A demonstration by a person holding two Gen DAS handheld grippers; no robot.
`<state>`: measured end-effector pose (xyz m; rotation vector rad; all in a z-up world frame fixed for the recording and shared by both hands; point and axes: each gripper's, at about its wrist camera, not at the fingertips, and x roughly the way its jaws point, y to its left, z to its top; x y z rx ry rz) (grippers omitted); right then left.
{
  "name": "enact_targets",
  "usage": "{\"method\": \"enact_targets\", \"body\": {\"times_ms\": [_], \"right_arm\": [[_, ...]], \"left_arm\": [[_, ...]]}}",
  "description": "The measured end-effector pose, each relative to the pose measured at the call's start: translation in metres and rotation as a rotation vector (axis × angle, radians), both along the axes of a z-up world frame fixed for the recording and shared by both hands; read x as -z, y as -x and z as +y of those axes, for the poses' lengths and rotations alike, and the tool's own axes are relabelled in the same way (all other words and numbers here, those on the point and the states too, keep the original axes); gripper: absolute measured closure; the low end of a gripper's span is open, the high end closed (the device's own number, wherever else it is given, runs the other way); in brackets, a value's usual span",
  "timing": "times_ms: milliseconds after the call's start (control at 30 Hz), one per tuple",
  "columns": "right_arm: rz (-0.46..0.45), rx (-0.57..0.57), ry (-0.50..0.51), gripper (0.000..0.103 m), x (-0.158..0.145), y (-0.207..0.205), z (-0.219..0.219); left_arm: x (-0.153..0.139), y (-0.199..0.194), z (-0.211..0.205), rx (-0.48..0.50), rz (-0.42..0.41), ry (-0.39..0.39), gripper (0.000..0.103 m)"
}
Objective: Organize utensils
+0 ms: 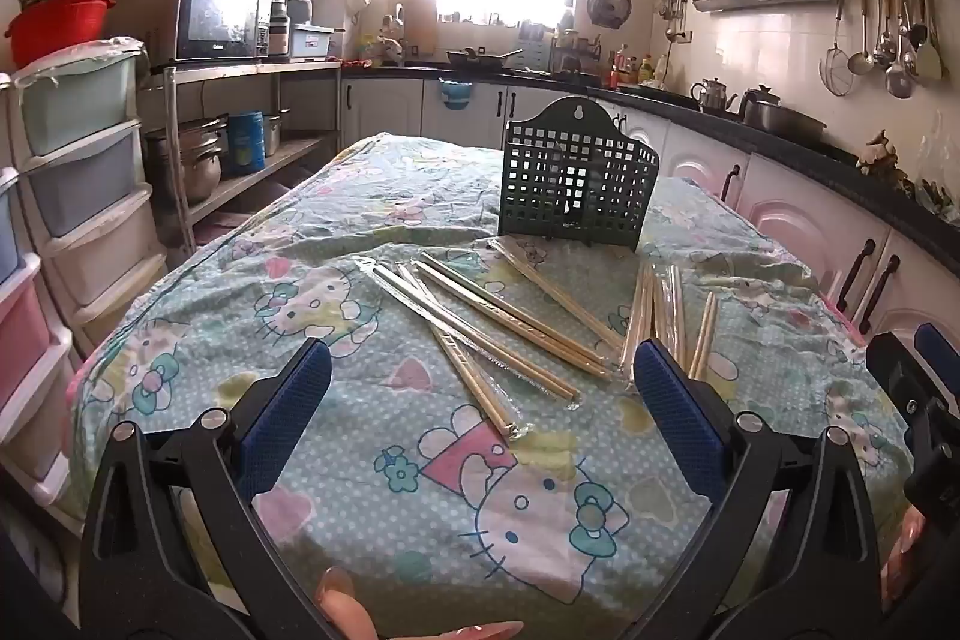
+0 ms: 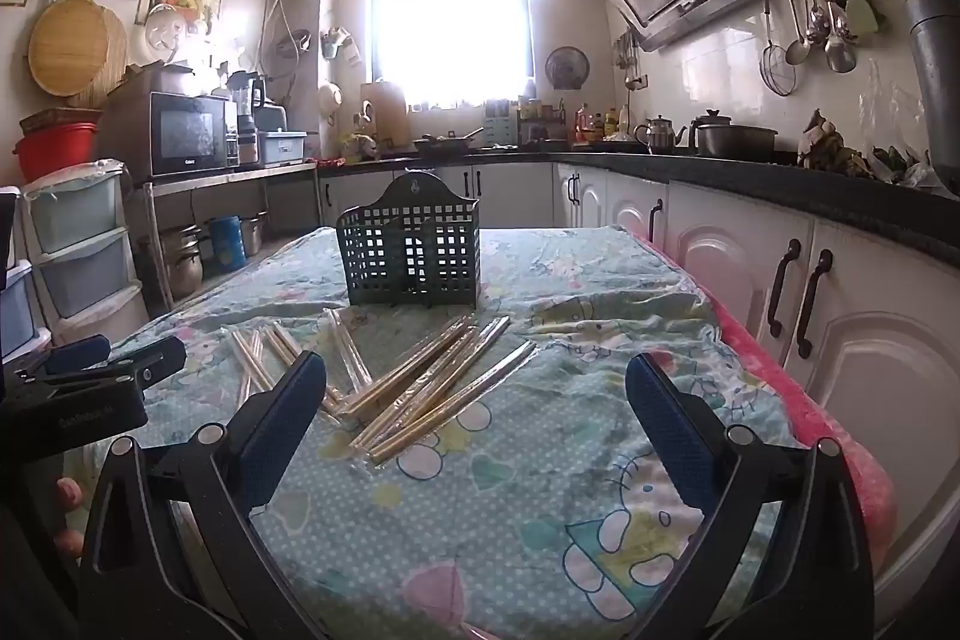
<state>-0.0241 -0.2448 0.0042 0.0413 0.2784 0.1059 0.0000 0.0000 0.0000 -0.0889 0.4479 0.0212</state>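
Several pairs of wooden chopsticks in clear wrappers [image 1: 498, 322] lie scattered on the Hello Kitty tablecloth [image 1: 360, 460]; they also show in the right wrist view [image 2: 420, 388]. A dark green perforated utensil holder [image 1: 576, 178] stands upright behind them, also seen in the right wrist view [image 2: 411, 256]. My left gripper [image 1: 480, 370] is open and empty, held above the cloth just before the chopsticks. My right gripper [image 2: 474, 388] is open and empty, near the right-hand chopsticks. The left gripper's body shows at the left edge of the right wrist view [image 2: 90, 382].
The table's right side has a pink edge [image 2: 810, 400] close to white cabinets [image 2: 840, 310]. Plastic drawers [image 1: 78, 172] and a shelf with a microwave [image 1: 216, 10] stand on the left. A counter with pots [image 2: 732, 139] runs along the right.
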Motion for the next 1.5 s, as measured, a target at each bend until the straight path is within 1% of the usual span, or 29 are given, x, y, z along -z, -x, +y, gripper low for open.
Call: {"method": "enact_targets", "body": {"times_ms": [400,900,933,1100,1167,1500], "right_arm": [[-0.004,-0.001,-0.002,0.006,0.0004,0.0006,-0.0008],[0.014,-0.002,-0.011,0.006,-0.0001,0.002,0.0009],[0.014,-0.001,-0.011,0.006,0.0044,-0.0028,-0.001],[0.016,-0.001,-0.012,0.006,0.0014,-0.0022,0.0],[0.016,0.001,-0.013,0.006,0.0072,-0.0024,-0.0017],[0.018,0.0,-0.015,0.006,0.0065,-0.004,-0.0022]], "left_arm": [[0.0016,0.0,-0.0012,0.004,-0.002,-0.005,0.01],[0.0009,-0.0002,-0.0001,0.001,-0.002,-0.009,0.01],[0.0012,-0.0003,0.0002,0.0,-0.002,-0.009,0.01],[0.0011,-0.0004,-0.0002,0.0,-0.002,-0.01,0.01],[-0.0016,0.0005,0.0005,0.0,-0.002,-0.01,0.01],[-0.0017,0.0005,0.0005,0.002,-0.003,-0.01,0.01]]}}
